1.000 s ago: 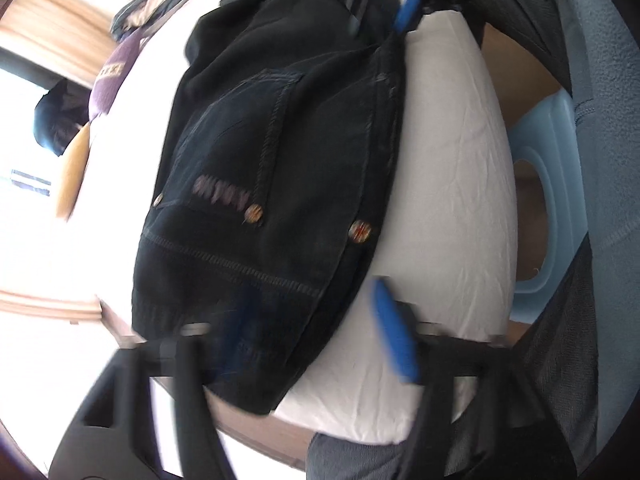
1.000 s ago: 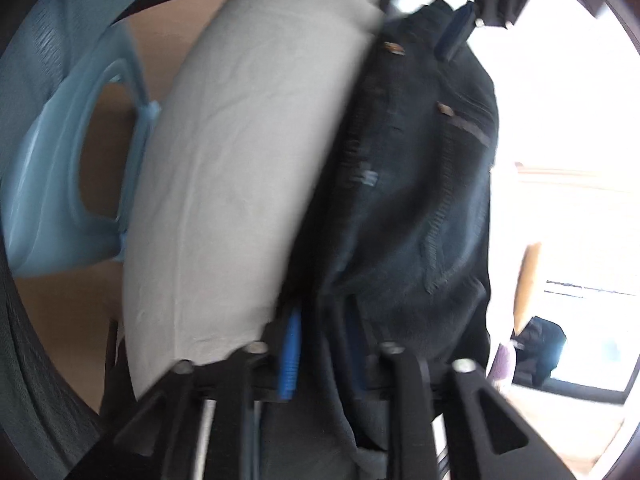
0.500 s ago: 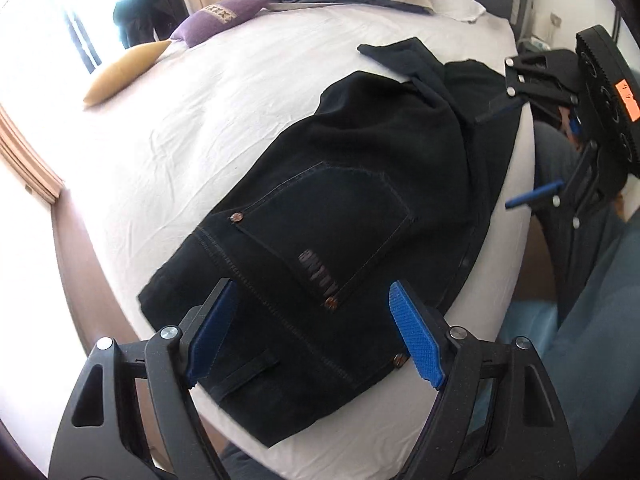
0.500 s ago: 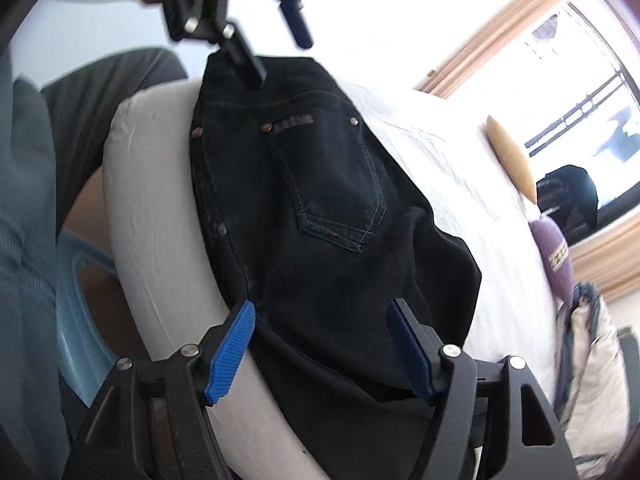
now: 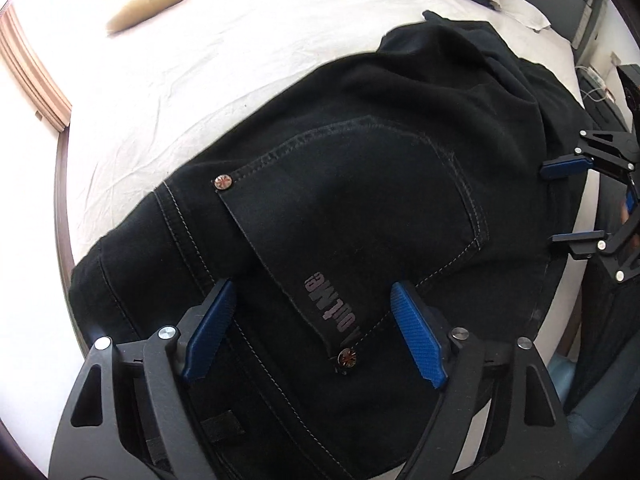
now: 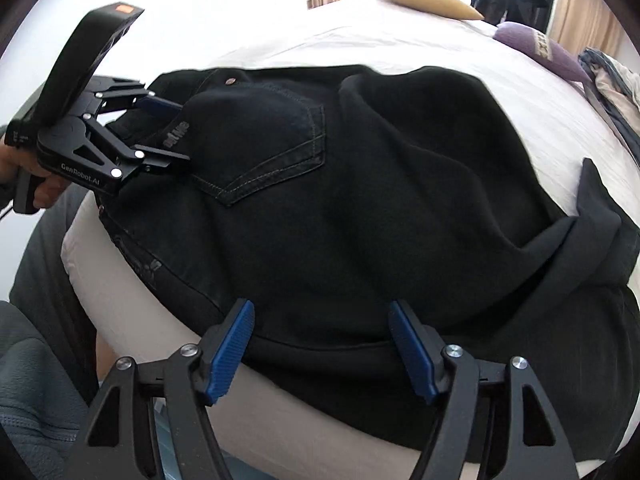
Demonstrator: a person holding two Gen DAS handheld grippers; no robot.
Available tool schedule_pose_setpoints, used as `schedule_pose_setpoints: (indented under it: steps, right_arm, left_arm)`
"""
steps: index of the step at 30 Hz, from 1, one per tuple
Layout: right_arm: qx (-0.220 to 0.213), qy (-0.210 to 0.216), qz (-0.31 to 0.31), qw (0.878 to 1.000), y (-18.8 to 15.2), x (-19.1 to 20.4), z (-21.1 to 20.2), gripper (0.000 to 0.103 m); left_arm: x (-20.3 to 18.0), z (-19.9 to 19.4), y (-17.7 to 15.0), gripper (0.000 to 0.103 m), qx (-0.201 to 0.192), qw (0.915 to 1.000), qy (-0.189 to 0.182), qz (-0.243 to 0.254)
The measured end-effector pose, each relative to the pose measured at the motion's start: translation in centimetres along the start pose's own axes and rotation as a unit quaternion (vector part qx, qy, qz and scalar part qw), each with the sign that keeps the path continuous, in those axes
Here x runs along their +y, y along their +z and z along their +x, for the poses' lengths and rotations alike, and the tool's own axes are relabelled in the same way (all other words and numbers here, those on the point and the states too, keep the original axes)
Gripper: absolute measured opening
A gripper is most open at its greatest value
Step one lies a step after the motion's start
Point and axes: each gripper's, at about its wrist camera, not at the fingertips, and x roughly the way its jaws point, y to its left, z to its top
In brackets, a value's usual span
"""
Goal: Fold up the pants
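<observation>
Presently, garment: black denim pants lie bunched on the white-sheeted bed, hem side overhanging the near mattress edge.
Left gripper: jaws spread, hovering over the back pocket, gripping nothing.
Right gripper: jaws spread at the overhanging edge, released.
Open room: bare sheet beyond the pants, toward the yellow cushion.

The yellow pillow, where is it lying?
The yellow pillow lies on the white bed beyond the black pants, beside the purple pillow.
</observation>
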Motion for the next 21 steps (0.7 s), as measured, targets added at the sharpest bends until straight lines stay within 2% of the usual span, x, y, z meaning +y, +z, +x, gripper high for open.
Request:
schedule_pose_setpoints:
  steps: [2, 4, 6, 9, 10, 12, 16, 21]
  right_arm:
    - [-0.041, 0.010, 0.039, 0.998, 0.1, -2.0, -2.7, 0.072]
    - [-0.078, -0.008, 0.092, 0.993, 0.7, -5.3, -5.1, 0.072]
    - [-0.104, -0.028, 0.155, 0.982, 1.6, -9.6, -7.1, 0.072]
    - [-0.117, -0.080, 0.214, 0.966, 3.9, -15.4, -8.8, 0.072]
    - [-0.120, -0.097, 0.220, 0.963, 4.7, -17.1, -9.1, 0.072]
    - [-0.103, -0.123, 0.230, 0.960, 6.9, -19.7, -8.0, 0.072]
    - [-0.055, -0.160, 0.238, 0.956, 10.8, -24.2, -4.1, 0.072]
    - [0.006, -0.197, 0.260, 0.945, 13.9, -28.5, 2.3, 0.072]
  left_arm:
    - [-1.2, -2.0, 0.9, 0.078, -0.032, 0.9994, -0.012, -0.005]
    - [-3.3, -3.3, 2.6, 0.078, -0.061, 0.9978, -0.027, -0.001]
    - [-5.4, -2.8, 4.3, 0.078, -0.068, 0.9970, -0.036, 0.006]
    - [-6.5, 0.9, 5.8, 0.076, -0.041, 0.9985, -0.037, -0.002]
    - [-6.6, 2.8, 6.0, 0.069, -0.016, 0.9989, -0.041, -0.018]
    - [-5.6, 5.3, 6.1, 0.068, 0.007, 0.9981, -0.042, -0.045]
    - [-7.4, 5.9, 6.7, 0.070, 0.005, 0.9996, -0.013, -0.026]
    - [-7.4, 6.2, 6.4, 0.071, -0.002, 0.9993, -0.023, -0.029]
